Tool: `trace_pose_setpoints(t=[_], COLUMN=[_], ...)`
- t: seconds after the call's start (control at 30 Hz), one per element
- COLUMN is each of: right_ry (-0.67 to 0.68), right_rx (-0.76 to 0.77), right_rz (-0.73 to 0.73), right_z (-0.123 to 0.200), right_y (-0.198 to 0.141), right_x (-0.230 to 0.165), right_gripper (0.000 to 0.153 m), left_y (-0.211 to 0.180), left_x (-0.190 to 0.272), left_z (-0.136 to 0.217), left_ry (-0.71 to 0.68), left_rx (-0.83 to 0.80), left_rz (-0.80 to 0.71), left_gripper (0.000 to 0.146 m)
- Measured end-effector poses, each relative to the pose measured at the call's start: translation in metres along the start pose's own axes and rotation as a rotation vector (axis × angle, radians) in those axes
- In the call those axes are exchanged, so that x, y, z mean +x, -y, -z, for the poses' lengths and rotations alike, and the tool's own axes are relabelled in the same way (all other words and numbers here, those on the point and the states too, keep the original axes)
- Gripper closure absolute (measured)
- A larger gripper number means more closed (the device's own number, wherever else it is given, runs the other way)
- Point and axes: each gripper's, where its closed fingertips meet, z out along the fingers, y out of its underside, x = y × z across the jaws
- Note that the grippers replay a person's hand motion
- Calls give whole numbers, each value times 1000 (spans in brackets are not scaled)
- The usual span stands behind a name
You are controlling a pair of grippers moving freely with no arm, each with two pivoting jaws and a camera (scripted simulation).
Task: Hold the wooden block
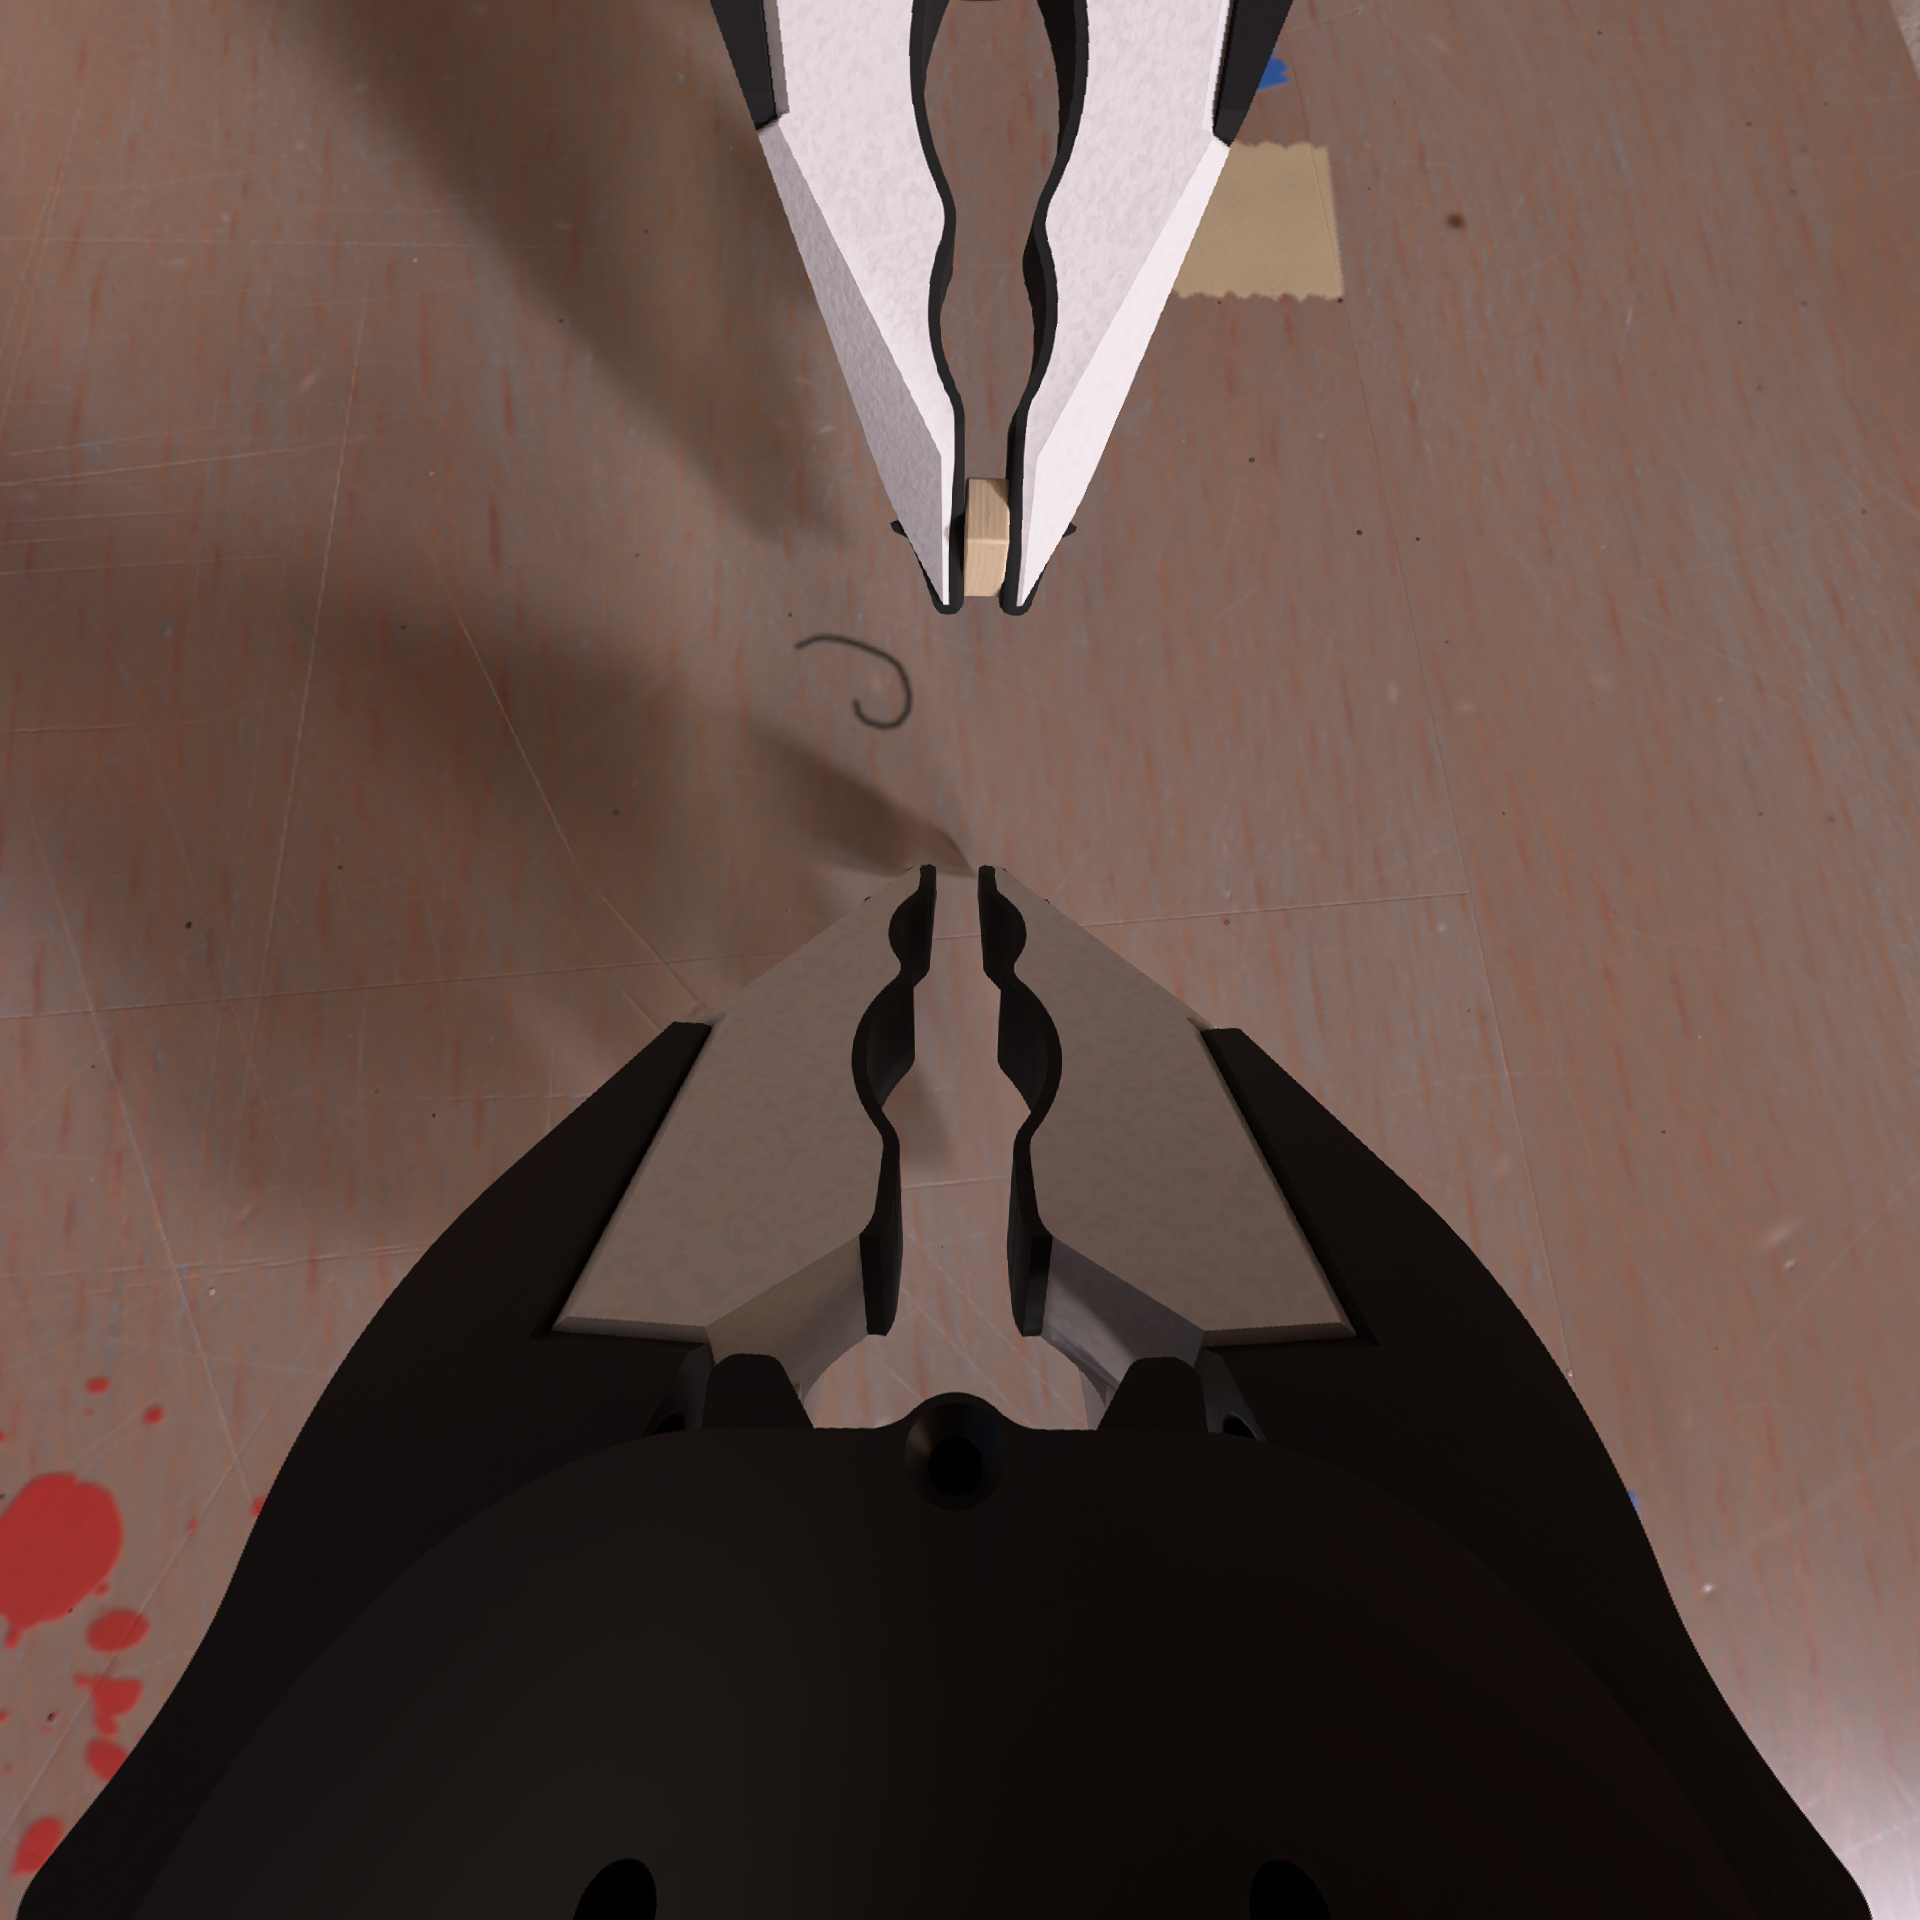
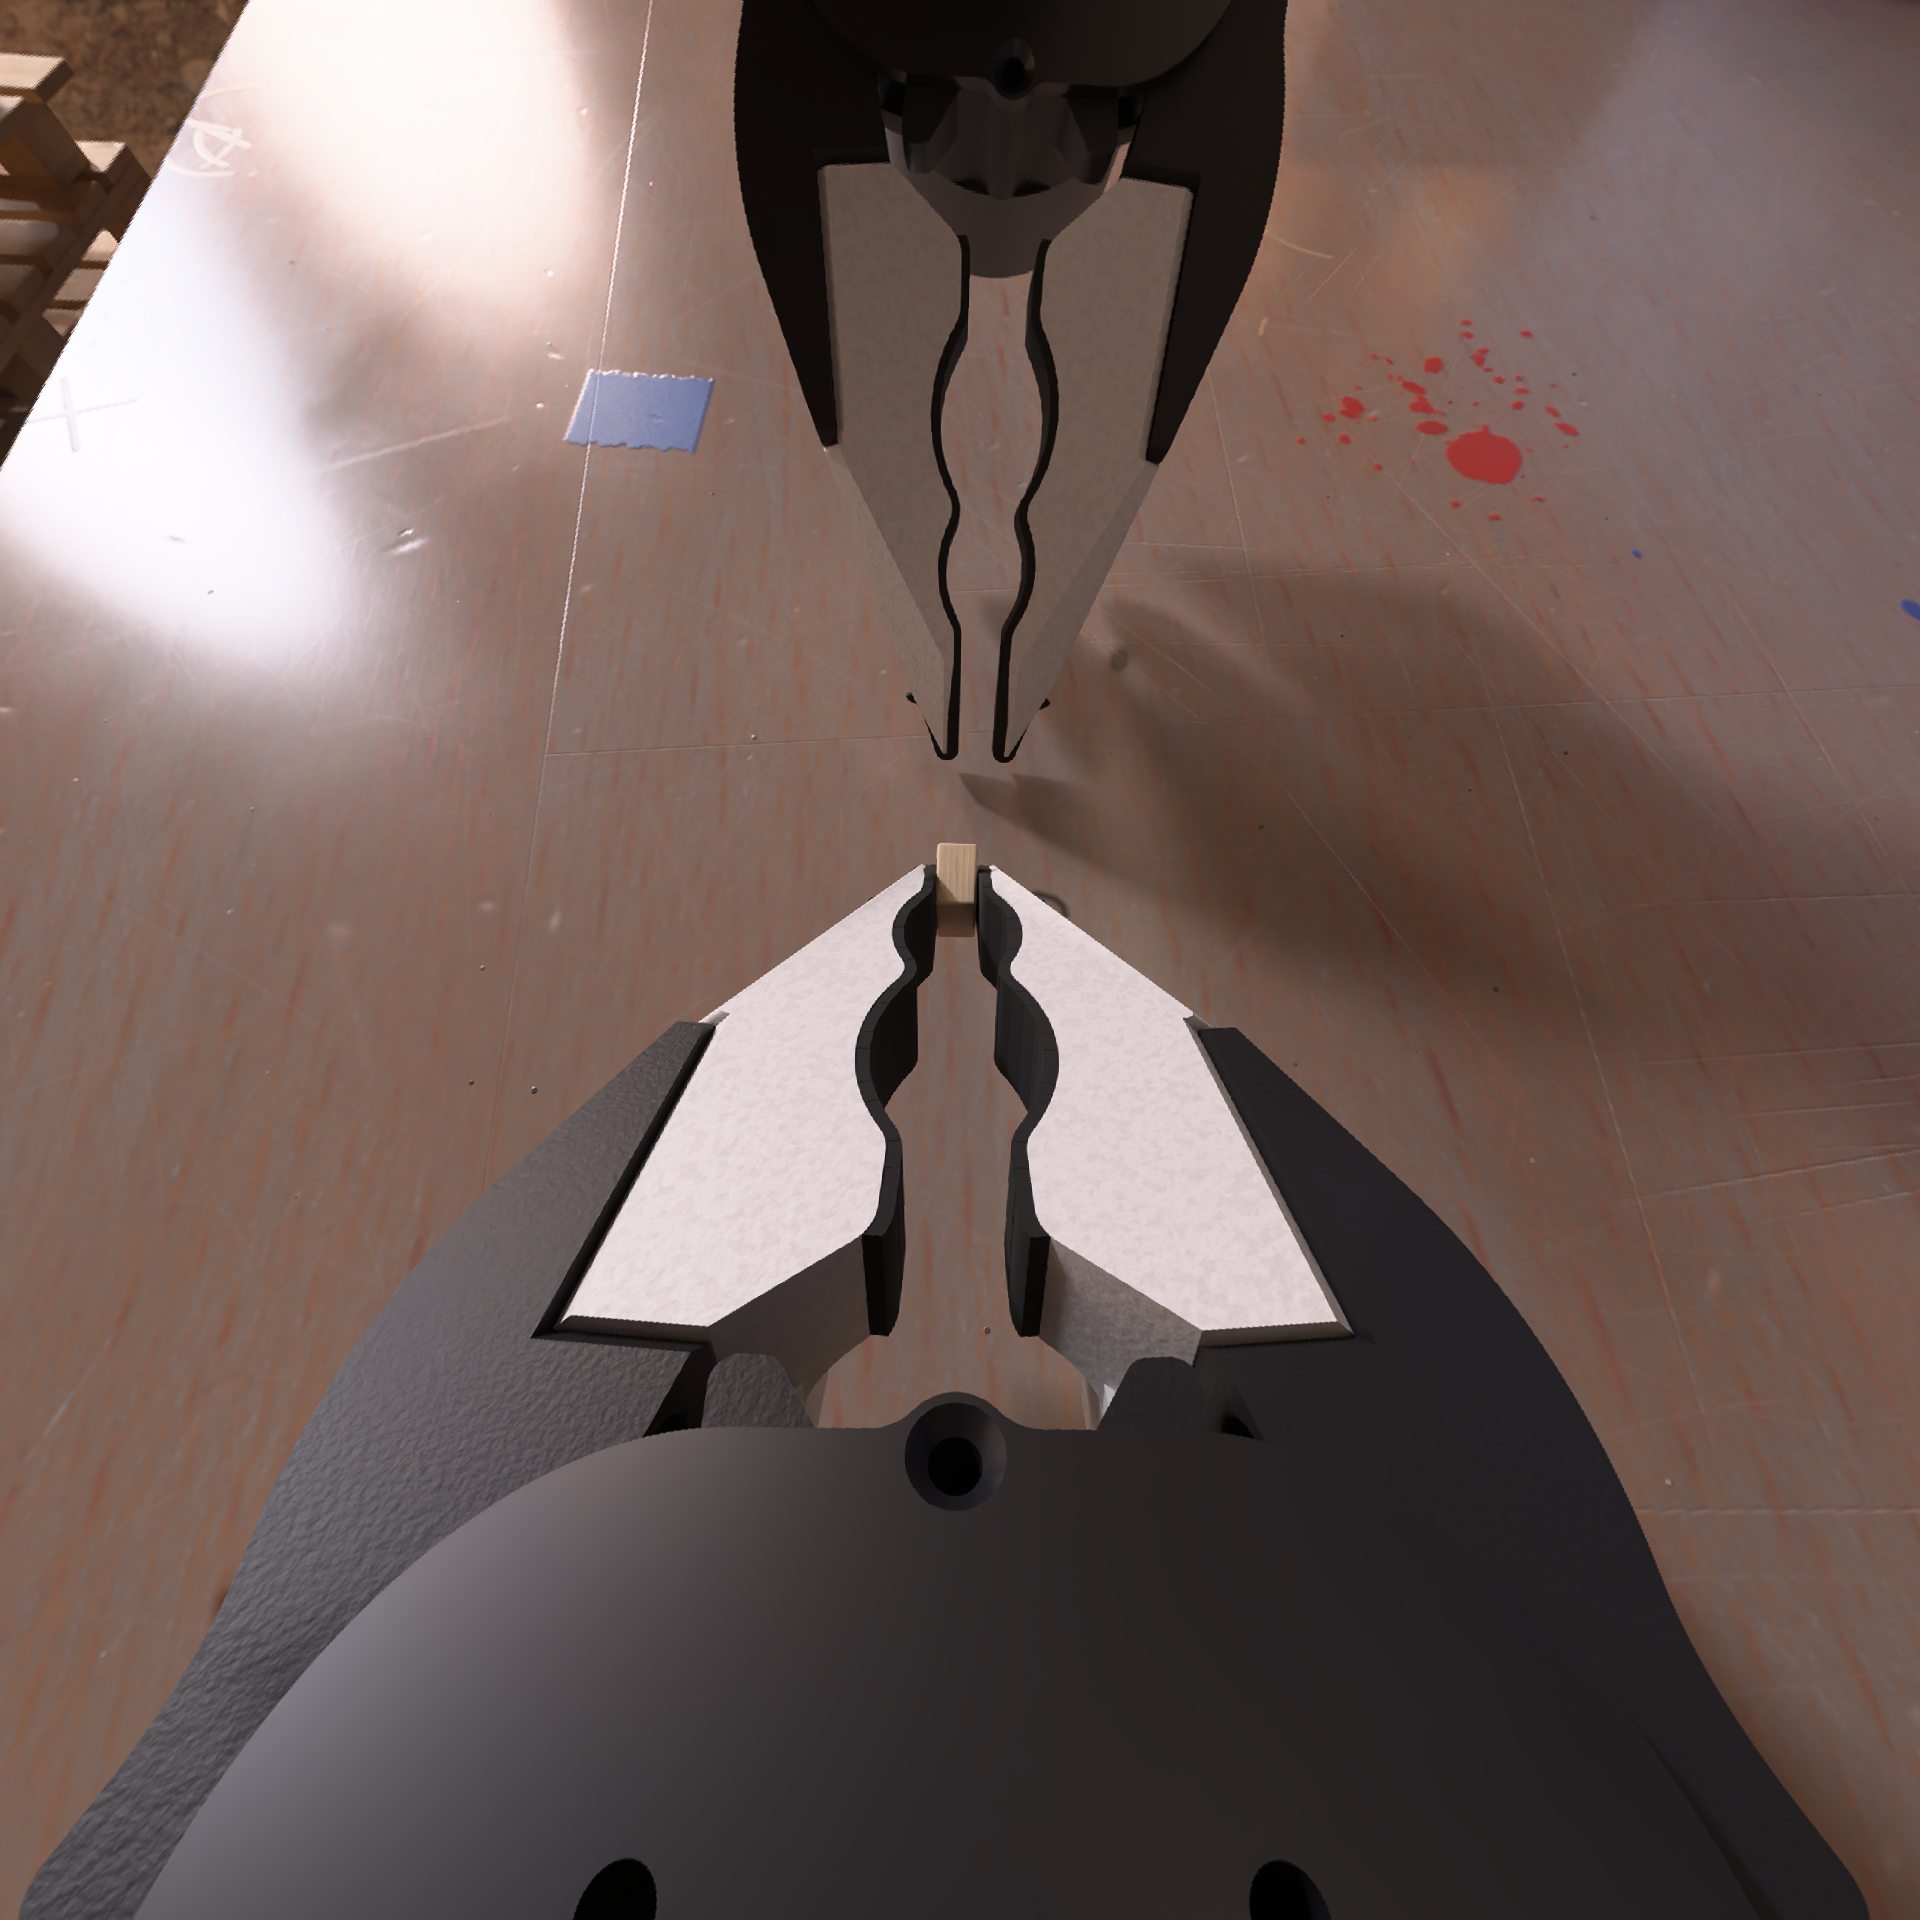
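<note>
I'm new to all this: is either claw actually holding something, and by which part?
The right gripper pinches the wooden block by its two side faces at its fingertips. The left gripper holds nothing.

We're over what looks like a workshop bench: a worn, reddish-brown tabletop [image 2: 416, 935] covered in fine scratches. At two o'clock in the right wrist view we see red paint splatter [image 2: 1481, 455]; at eleven o'clock a torn scrap of blue tape [image 2: 641, 411], and stacked wooden slats [image 2: 52, 208] at ten. In the left wrist view, tan tape [image 1: 1273, 223] sits at one o'clock, a black pen squiggle [image 1: 873, 681] just above centre.
</note>
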Motion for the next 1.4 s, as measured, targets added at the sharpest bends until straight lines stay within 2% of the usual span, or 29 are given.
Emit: trace_pose_setpoints(t=[0.97,1.4], right_ry=[2,11], right_rx=[0,1], right_rz=[5,6], right_z=[-1,-1], right_y=[0,1], right_x=[-1,-2], right_gripper=[146,146], left_y=[0,-3], left_x=[-1,-1], left_z=[0,5], left_ry=[-13,-109], left_rx=[14,53], left_rz=[30,134], left_gripper=[139,139])
